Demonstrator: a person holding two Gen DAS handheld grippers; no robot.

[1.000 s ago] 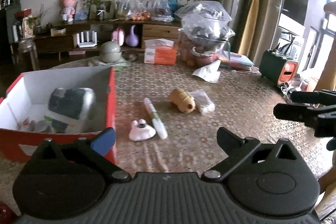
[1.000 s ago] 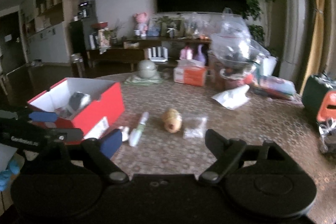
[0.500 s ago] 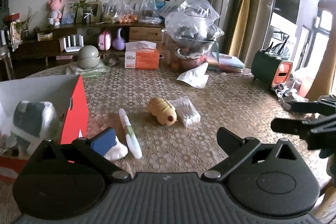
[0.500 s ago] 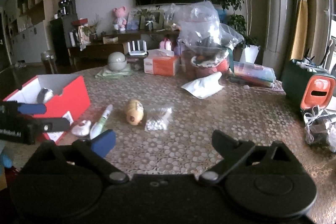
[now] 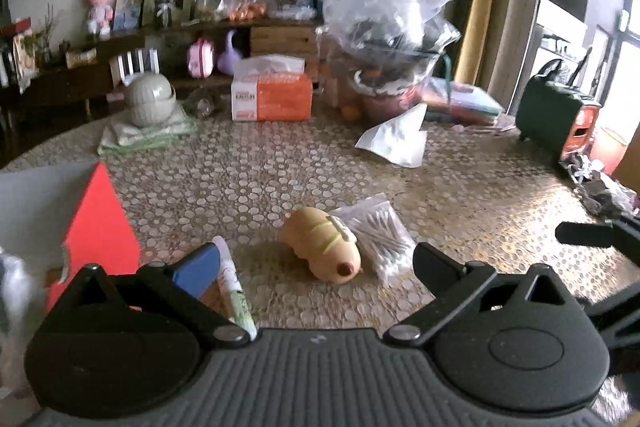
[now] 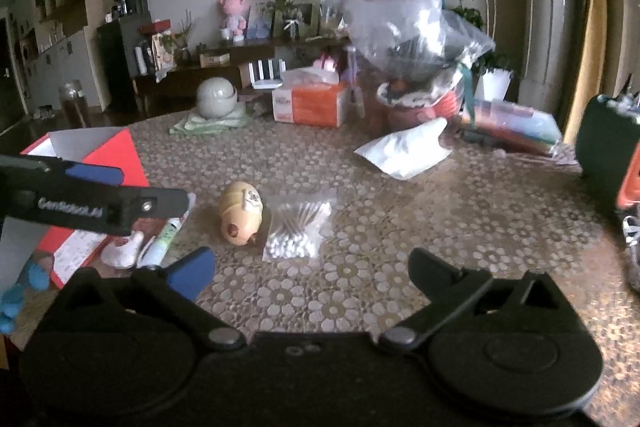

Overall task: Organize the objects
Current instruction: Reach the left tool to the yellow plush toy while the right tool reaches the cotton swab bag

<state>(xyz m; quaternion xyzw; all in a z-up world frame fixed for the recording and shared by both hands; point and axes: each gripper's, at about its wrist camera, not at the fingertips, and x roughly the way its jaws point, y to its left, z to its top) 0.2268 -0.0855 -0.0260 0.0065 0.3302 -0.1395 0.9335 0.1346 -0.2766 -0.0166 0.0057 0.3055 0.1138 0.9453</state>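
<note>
A tan toy [image 5: 320,247] lies on the patterned table, also in the right wrist view [image 6: 241,213]. A clear bag of cotton swabs [image 5: 378,239] [image 6: 298,229] touches its right side. A white-green tube [image 5: 234,293] [image 6: 165,237] and a small white-pink item [image 6: 122,251] lie beside the red box [image 5: 98,227] [image 6: 108,157]. My left gripper [image 5: 316,261] is open and empty, just before the toy. My right gripper [image 6: 310,269] is open and empty, nearer the table's front.
At the back stand an orange tissue box [image 5: 272,97], a grey round jar on folded cloth [image 5: 150,99], a large plastic bag over bowls [image 5: 388,39] and a white pouch [image 5: 394,141]. A green-orange appliance [image 5: 556,119] sits at the right.
The left gripper has moved right and forward, from the red box toward the toy. The right gripper has closed in on the toy and swab bag.
</note>
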